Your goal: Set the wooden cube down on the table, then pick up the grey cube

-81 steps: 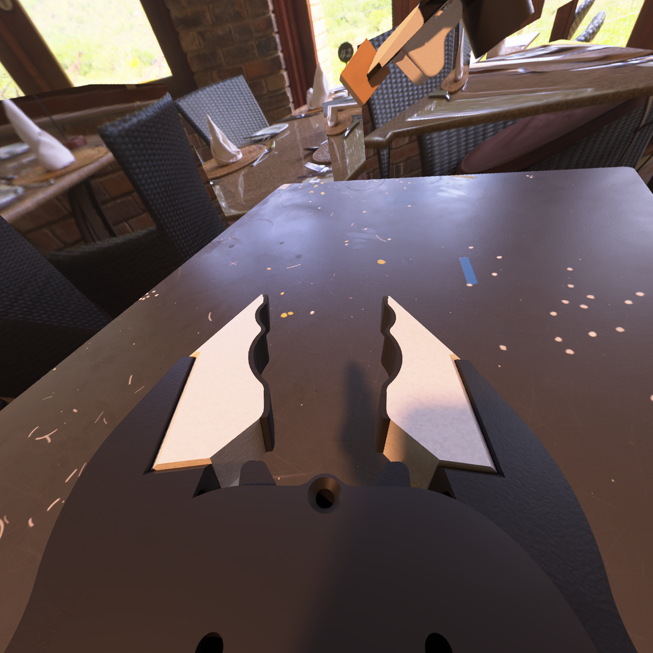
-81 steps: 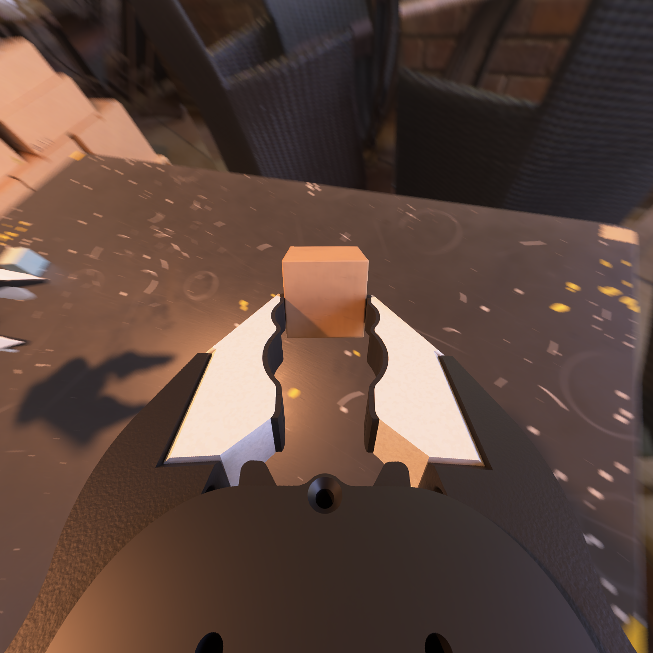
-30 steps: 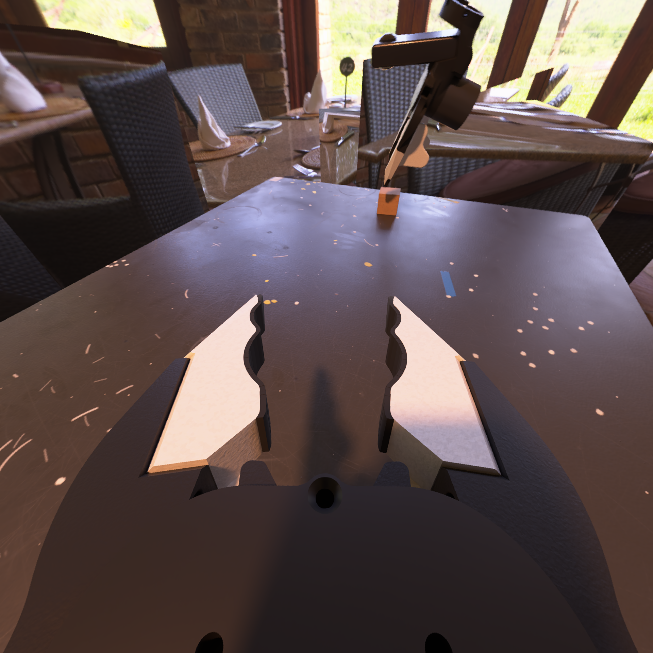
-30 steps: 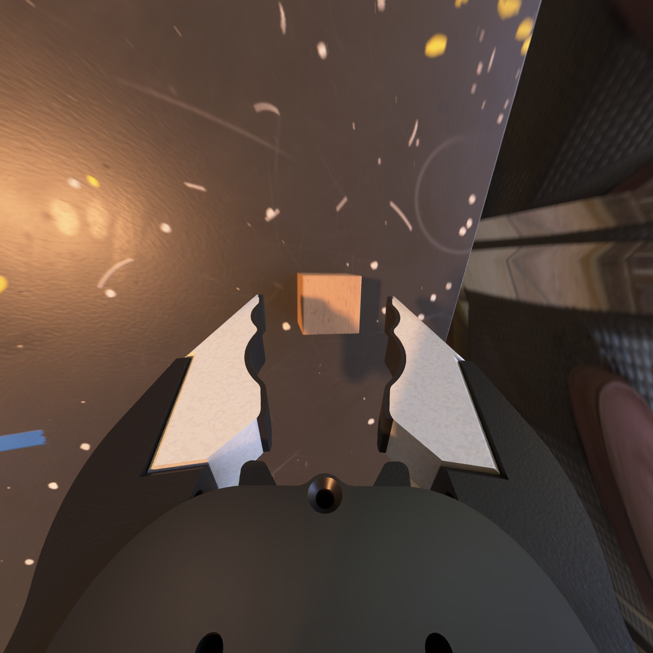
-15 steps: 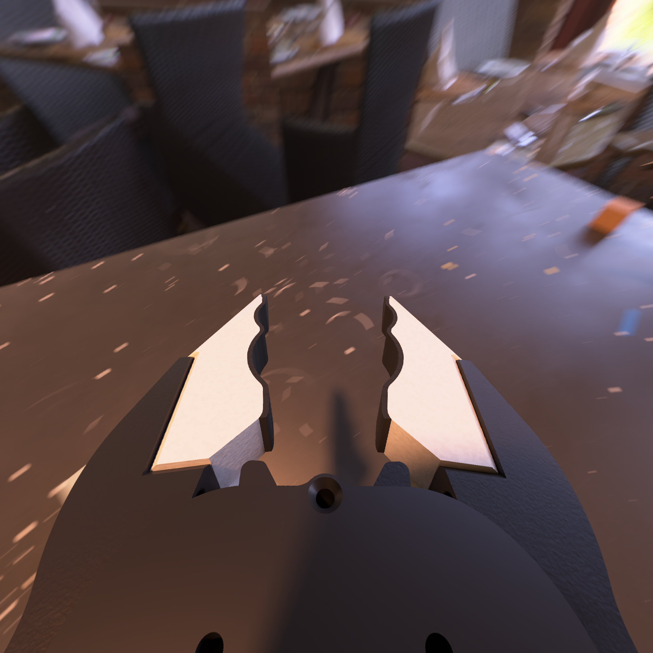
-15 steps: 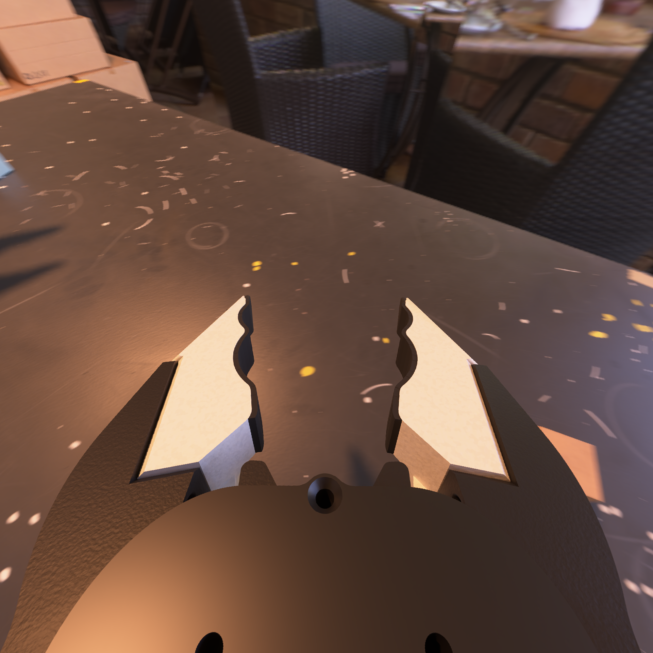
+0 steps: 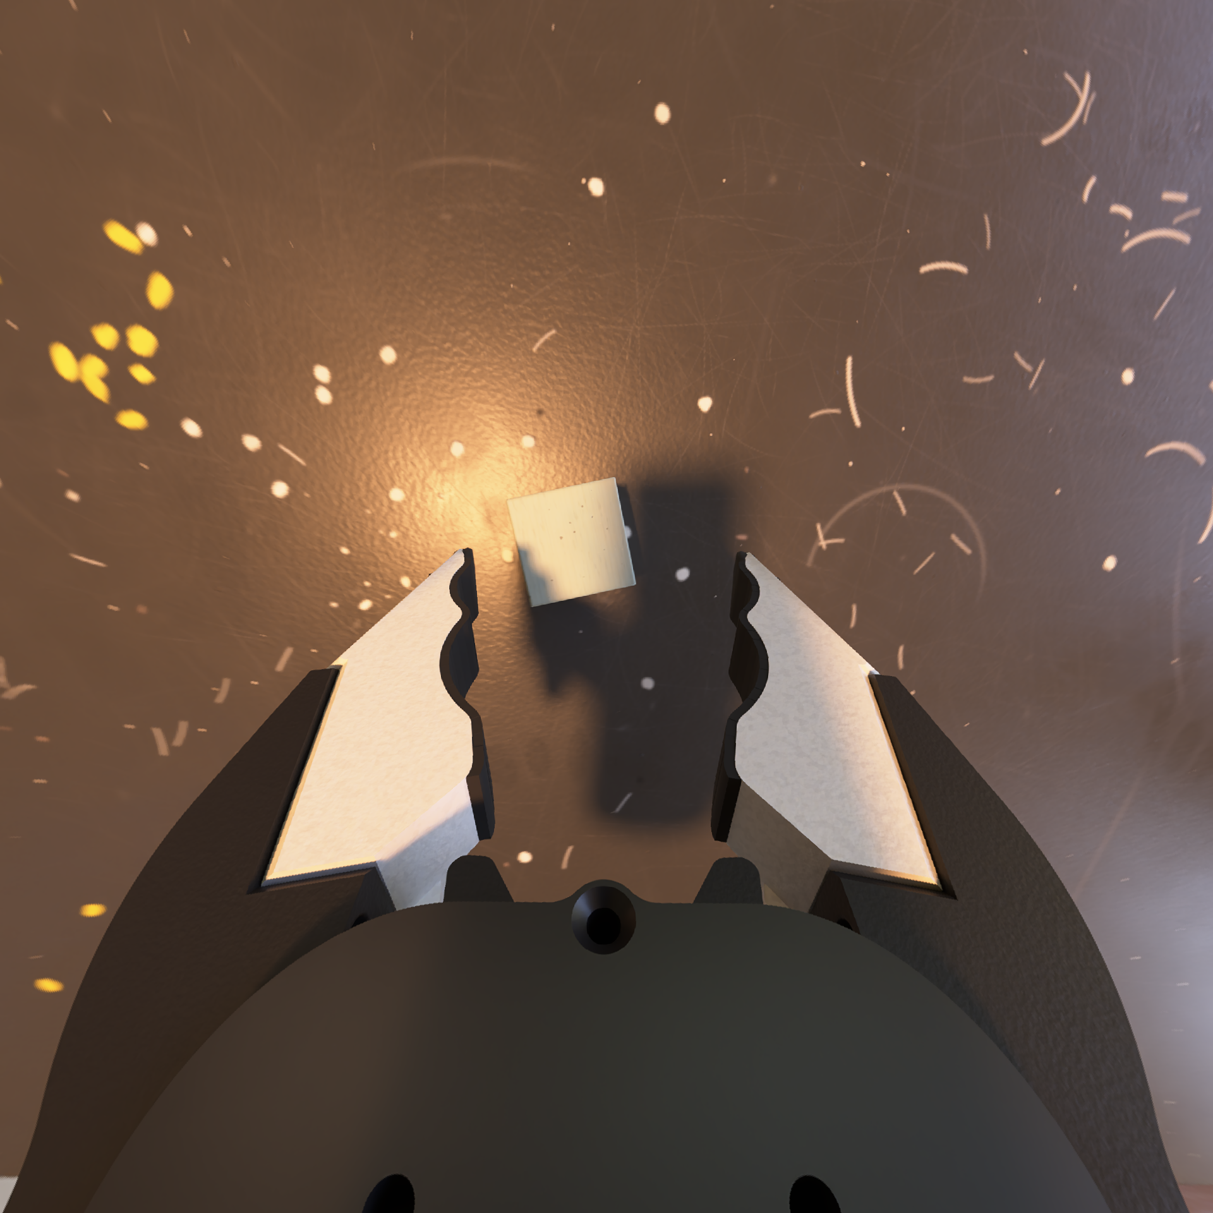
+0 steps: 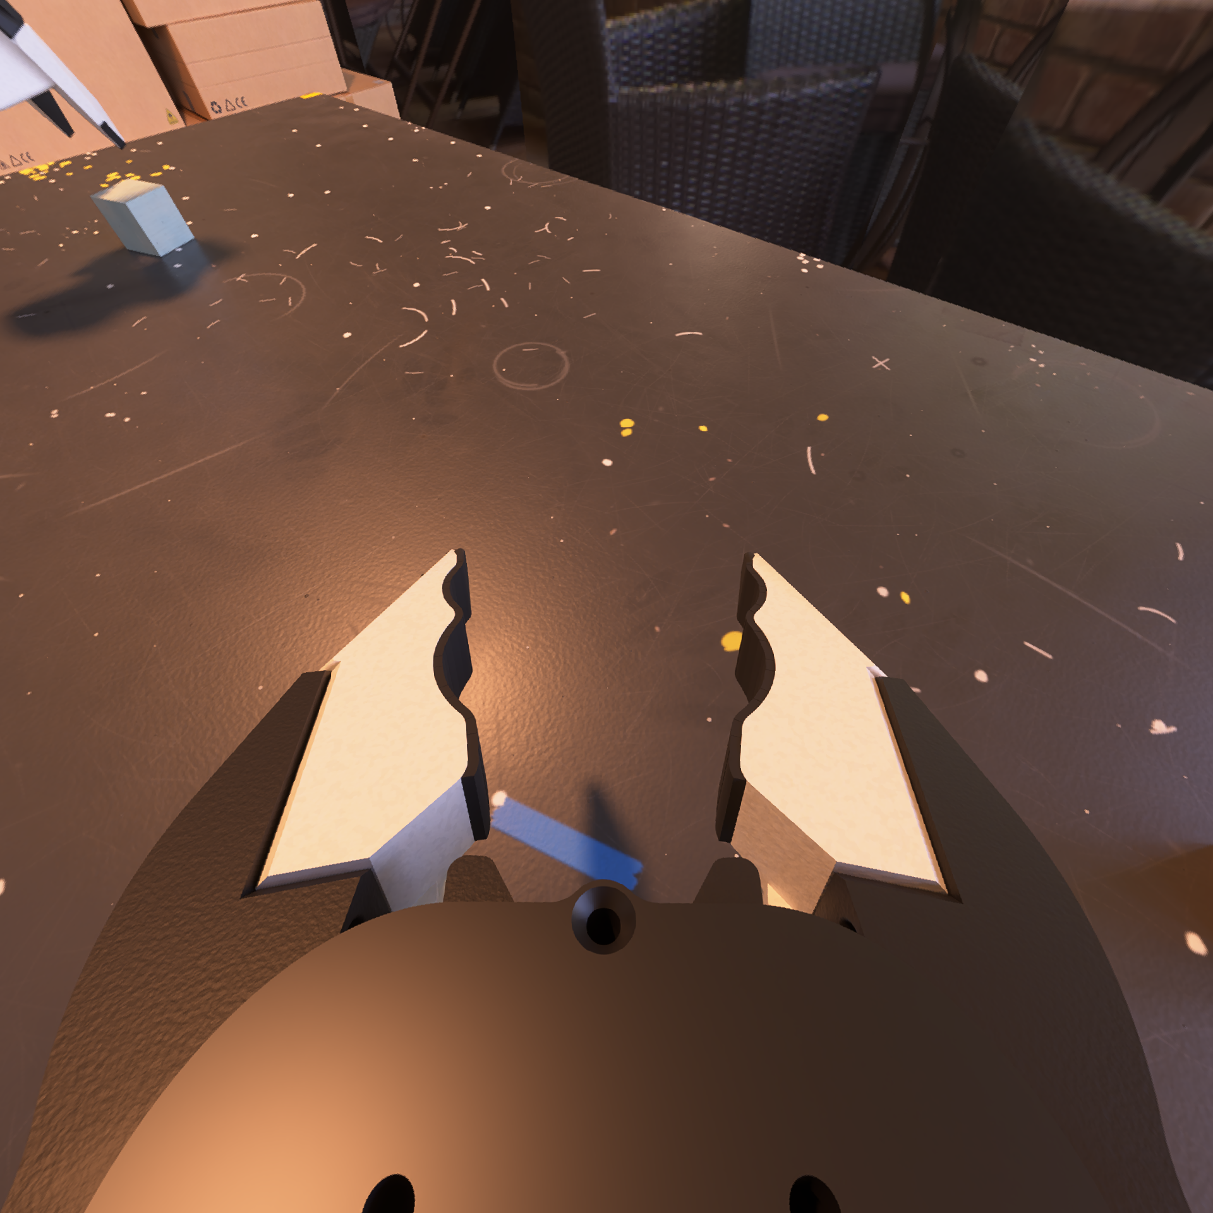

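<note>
The grey cube [image 7: 571, 541] lies on the dark table [image 7: 656, 262], seen from straight above in the left wrist view. My left gripper [image 7: 604, 558] is open and empty, pointing down above the cube, which shows between the fingertips a little left of centre. In the right wrist view the grey cube [image 8: 144, 216] sits far off at the upper left, with the left gripper's fingers [image 8: 46, 79] above it. My right gripper [image 8: 604, 554] is open and empty over the table [image 8: 656, 426]. The wooden cube is not in view.
A blue tape strip [image 8: 564, 847] lies on the table under the right gripper. Cardboard boxes [image 8: 230, 52] stand past the far left edge. Dark wicker chairs [image 8: 722, 131] line the far edge.
The right gripper let go of the wooden cube on the table and drew away from it. The left gripper swung round and now points down over the grey cube.
</note>
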### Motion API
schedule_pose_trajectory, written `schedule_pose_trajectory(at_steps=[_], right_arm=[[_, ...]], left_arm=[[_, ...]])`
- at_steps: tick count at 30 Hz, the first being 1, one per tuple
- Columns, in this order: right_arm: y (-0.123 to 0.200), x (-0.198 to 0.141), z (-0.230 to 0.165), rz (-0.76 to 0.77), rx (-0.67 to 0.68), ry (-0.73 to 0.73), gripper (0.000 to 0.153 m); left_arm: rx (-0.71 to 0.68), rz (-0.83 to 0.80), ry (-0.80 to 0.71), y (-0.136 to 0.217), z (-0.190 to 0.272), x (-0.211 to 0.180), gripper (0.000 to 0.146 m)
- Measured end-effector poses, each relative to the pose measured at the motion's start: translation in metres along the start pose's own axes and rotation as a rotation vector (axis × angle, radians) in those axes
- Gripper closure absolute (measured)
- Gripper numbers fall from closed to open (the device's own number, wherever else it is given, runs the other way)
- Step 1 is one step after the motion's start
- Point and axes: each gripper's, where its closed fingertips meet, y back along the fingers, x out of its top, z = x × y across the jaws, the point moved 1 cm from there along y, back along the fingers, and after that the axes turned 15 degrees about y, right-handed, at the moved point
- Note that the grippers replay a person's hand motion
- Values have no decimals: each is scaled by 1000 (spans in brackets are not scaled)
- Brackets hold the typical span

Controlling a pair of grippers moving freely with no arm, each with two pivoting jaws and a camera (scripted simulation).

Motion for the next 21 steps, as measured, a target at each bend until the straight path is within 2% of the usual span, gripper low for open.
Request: schedule_pose_trajectory(at_steps=[3, 11, 17, 21], right_arm=[[1, -2, -3, 6, 1, 14, 70], [3, -7, -4, 5, 17, 9, 70], [2, -13, -9, -14, 40, 13, 70], [2, -13, -11, -13, 47, 8, 69]], left_arm=[[-36, -36, 90, -11, 1, -4, 67], [70, -80, 206, -31, -17, -14, 68], [81, -143, 223, -45, -17, -21, 78], [81, -128, 228, -52, -17, -19, 95]])
